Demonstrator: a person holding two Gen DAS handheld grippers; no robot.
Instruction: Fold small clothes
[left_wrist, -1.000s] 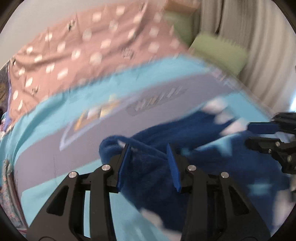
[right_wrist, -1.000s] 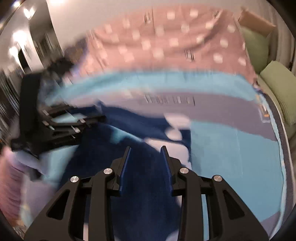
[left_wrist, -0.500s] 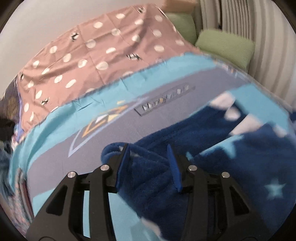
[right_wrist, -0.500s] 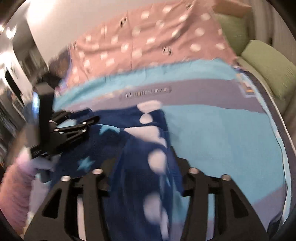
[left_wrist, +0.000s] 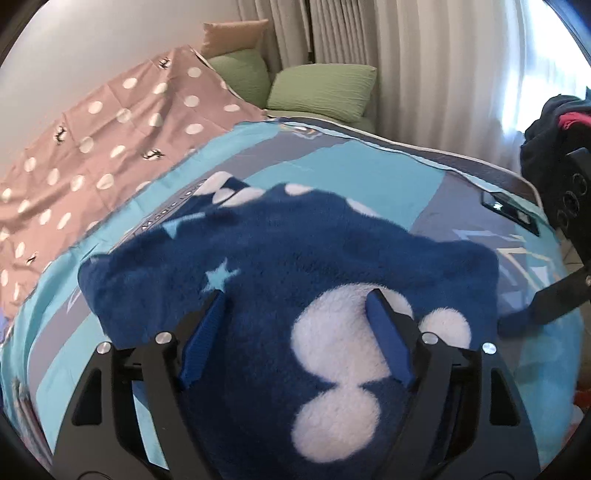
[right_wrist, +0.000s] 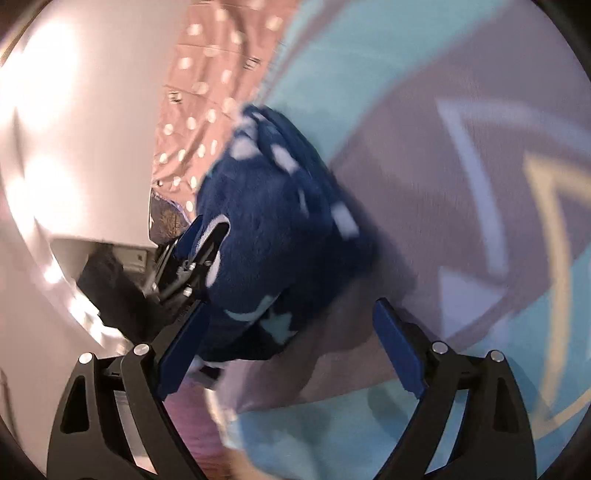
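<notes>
A dark blue fleece garment (left_wrist: 295, 251) with white spots and pale stars lies bunched on the blue and grey bedspread (left_wrist: 369, 173). My left gripper (left_wrist: 295, 328) is open, its blue pads wide apart over the fleece. My right gripper (right_wrist: 291, 343) is open at the garment's near edge (right_wrist: 273, 229), holding nothing. The right gripper also shows at the right edge of the left wrist view (left_wrist: 554, 299), touching the fleece's corner. The left gripper shows in the right wrist view (right_wrist: 199, 251) against the fleece's far side.
A pink spotted sheet (left_wrist: 103, 122) covers the far part of the bed. Green cushions (left_wrist: 321, 88) and a tan pillow (left_wrist: 232, 35) lie by the curtains (left_wrist: 424, 66). Dark clothes (left_wrist: 554, 122) hang at the right.
Both grippers have opened and let go of the fleece. The garment now lies spread lower on the bed. The right gripper has swung round to view the garment from its side.
</notes>
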